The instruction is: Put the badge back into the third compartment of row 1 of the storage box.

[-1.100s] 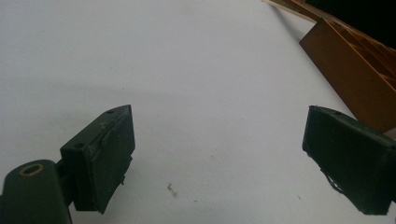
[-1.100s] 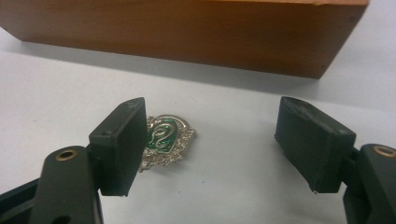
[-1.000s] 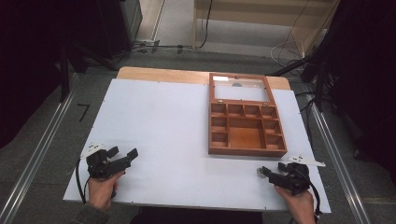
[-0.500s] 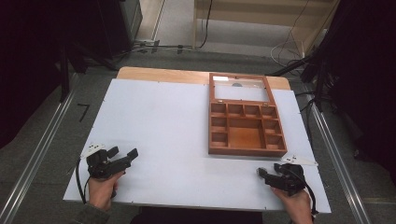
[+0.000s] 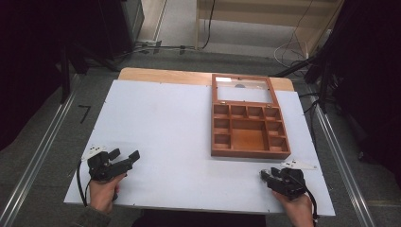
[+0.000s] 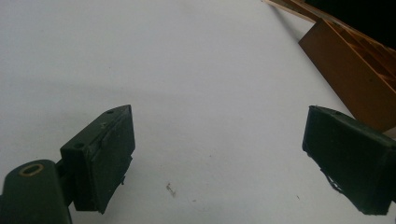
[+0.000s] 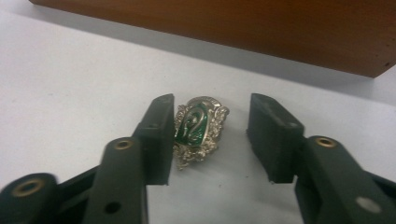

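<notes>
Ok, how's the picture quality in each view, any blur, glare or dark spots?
High view: soft, surroundings dark, white table evenly lit. Left gripper view: near black jaws blurred. Right gripper view: green and silver badge fairly sharp with glints, brown wooden compartment box behind blurred.

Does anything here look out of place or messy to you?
Only one thing: a small green and silver badge lies loose on the white table, outside the wooden compartment box, between the right gripper's open fingers.
</notes>
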`<state>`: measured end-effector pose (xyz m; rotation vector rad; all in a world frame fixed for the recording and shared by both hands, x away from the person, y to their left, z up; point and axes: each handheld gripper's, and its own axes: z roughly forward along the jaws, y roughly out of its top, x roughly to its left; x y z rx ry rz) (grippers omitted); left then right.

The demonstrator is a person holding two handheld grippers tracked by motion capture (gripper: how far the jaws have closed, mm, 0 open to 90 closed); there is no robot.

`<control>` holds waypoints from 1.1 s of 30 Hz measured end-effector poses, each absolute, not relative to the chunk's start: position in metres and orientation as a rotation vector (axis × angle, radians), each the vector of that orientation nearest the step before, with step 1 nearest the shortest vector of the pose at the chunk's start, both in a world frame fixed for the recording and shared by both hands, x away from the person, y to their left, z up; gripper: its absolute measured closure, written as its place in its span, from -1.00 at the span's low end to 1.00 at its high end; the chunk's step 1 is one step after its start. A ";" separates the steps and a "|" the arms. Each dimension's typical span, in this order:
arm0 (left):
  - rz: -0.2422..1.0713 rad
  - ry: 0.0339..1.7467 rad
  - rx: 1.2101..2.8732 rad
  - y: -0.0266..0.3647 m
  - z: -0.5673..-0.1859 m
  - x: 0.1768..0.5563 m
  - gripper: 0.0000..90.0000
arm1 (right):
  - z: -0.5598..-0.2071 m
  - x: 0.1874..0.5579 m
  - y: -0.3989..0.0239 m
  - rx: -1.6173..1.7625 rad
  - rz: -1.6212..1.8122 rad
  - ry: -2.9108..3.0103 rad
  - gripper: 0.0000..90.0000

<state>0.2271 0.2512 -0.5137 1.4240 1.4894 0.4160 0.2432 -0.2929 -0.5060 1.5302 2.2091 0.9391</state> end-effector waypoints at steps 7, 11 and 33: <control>0.416 1.489 1.425 0.251 -0.514 0.227 -0.79 | -0.505 0.242 -0.291 1.545 0.973 2.217 0.45; 0.415 1.490 1.424 0.251 -0.514 0.227 -0.79 | -0.499 0.237 -0.289 1.517 1.011 2.201 0.66; 0.412 1.491 1.421 0.251 -0.513 0.227 -0.79 | -0.492 0.231 -0.281 1.438 1.033 2.226 0.76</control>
